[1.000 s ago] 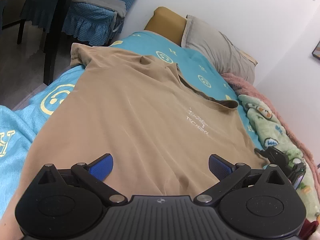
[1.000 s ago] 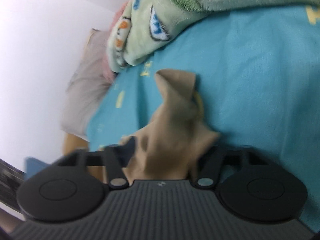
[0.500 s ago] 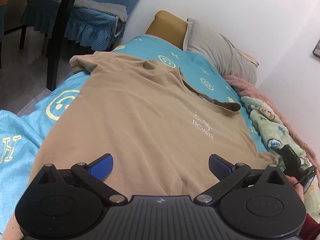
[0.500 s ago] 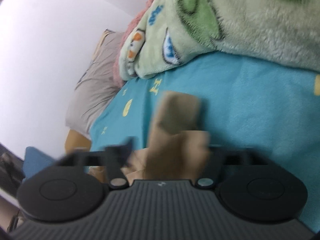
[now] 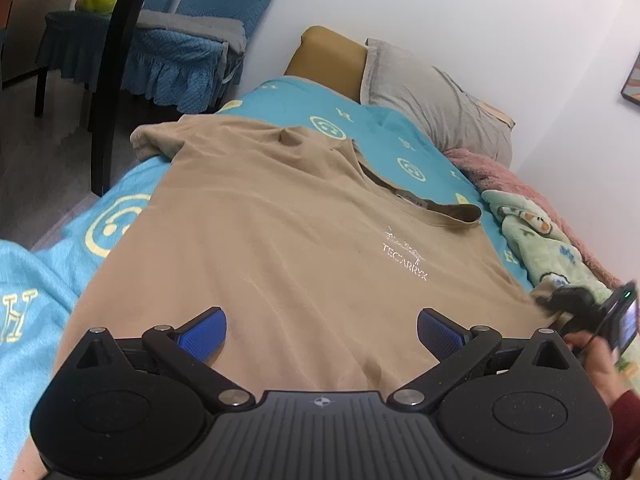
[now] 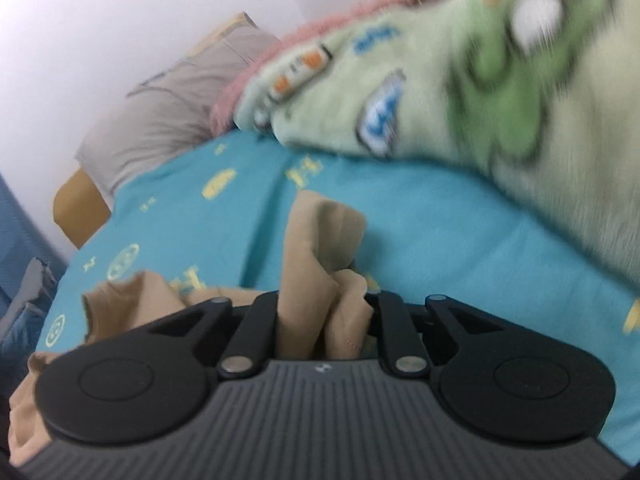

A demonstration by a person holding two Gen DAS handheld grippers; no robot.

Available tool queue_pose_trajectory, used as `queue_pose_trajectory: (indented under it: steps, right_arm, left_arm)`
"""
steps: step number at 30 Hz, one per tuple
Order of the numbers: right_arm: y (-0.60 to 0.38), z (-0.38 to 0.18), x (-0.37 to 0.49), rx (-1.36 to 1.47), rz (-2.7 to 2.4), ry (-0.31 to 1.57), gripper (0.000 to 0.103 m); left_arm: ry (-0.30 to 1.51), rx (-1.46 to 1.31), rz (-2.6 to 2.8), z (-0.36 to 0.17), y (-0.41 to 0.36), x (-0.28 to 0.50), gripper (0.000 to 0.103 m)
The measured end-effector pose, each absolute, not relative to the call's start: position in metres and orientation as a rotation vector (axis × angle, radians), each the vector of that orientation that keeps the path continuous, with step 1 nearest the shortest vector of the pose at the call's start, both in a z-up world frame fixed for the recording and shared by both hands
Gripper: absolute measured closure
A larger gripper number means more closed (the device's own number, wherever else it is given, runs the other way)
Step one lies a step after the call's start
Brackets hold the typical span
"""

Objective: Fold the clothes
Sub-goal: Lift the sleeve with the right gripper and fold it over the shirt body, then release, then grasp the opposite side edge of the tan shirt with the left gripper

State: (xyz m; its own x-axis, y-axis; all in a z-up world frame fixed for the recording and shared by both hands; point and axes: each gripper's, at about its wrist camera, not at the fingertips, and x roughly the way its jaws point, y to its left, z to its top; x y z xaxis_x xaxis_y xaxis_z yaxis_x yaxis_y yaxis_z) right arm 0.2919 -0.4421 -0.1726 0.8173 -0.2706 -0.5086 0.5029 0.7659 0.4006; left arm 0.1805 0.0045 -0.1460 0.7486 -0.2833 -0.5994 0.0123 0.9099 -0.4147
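Observation:
A tan T-shirt (image 5: 280, 240) with small white chest lettering lies spread flat on the blue bed sheet (image 5: 120, 216), its dark collar toward the pillows. My left gripper (image 5: 322, 330) is open over the shirt's lower part, blue pads wide apart, holding nothing. My right gripper (image 6: 322, 312) is shut on a bunched tan sleeve (image 6: 320, 248) of the shirt, lifted off the sheet (image 6: 440, 232). The right gripper also shows at the right edge of the left wrist view (image 5: 576, 308), at the shirt's right side.
A grey pillow (image 5: 436, 96) and tan headboard cushion (image 5: 324, 60) lie at the bed's head. A green cartoon blanket (image 5: 540, 240) over a pink one runs along the wall side (image 6: 480, 80). A chair with blue covers (image 5: 180, 56) and a dark table leg (image 5: 116, 80) stand left.
The right gripper has pulled the sleeve outward toward the green blanket, stretching the shirt flatter. The left gripper has stayed open over the shirt's lower part.

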Motion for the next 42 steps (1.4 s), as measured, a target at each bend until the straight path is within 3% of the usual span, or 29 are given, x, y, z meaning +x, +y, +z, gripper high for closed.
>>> queue_pose_trajectory:
  steps: [8,14,23,29,30,32,34,42]
  right_arm:
    - [-0.365,-0.082,0.288,0.259,-0.433,0.383,0.088]
    - [-0.276,-0.047,0.295,0.056,-0.343,0.378,0.088]
    - [-0.149,-0.098,0.333,-0.074,-0.185,0.5,0.087]
    - [-0.123,-0.141,0.354,-0.129,-0.115,0.589,0.083]
    - [-0.125,-0.142,0.354,-0.109,-0.089,0.605,0.074]
    - [-0.129,-0.144,0.355,-0.069,-0.035,0.637,0.032]
    - [-0.133,-0.139,0.348,-0.035,0.017,0.646,0.013]
    - [-0.165,-0.065,0.252,0.09,0.096,0.585,0.014]
  left_arm:
    - [0.665,-0.357,-0.13,-0.122,0.011,0.172,0.0]
    - [0.706,-0.246,-0.116,-0.108,0.019,0.168,0.0]
    - [0.676,-0.241,-0.054,-0.1,0.063,0.171,0.0]
    - [0.712,-0.264,-0.039,-0.119,0.078,0.19,0.0]
    - [0.72,-0.27,-0.042,-0.122,0.079,0.193,0.0]
    - [0.728,-0.266,-0.057,-0.127,0.077,0.197,0.0]
    - [0.72,-0.235,-0.069,-0.129,0.073,0.198,0.0]
    - [0.705,-0.198,-0.083,-0.127,0.062,0.188,0.0]
